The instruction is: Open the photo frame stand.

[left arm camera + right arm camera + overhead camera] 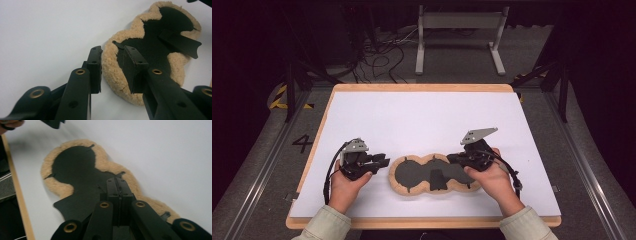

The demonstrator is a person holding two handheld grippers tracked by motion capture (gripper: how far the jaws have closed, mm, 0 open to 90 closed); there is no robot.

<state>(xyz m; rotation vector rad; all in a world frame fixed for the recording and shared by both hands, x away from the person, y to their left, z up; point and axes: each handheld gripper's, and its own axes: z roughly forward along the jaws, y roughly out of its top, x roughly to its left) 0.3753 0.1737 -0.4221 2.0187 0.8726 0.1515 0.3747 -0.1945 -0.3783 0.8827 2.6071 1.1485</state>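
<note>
Fleece-edged black peanut-shaped pad (432, 175) lies near the white worktop's (422, 120) front edge, long axis running side to side between both hands. Left gripper (113, 67) stands open, straddling the pad's fleecy left rim without pressing; right gripper (117, 188), shut empty, hovers above the right end.

Pad (412, 172): fuzzy tan fleece rim, matt black centre; tabletop (422, 115) smooth white.
</note>
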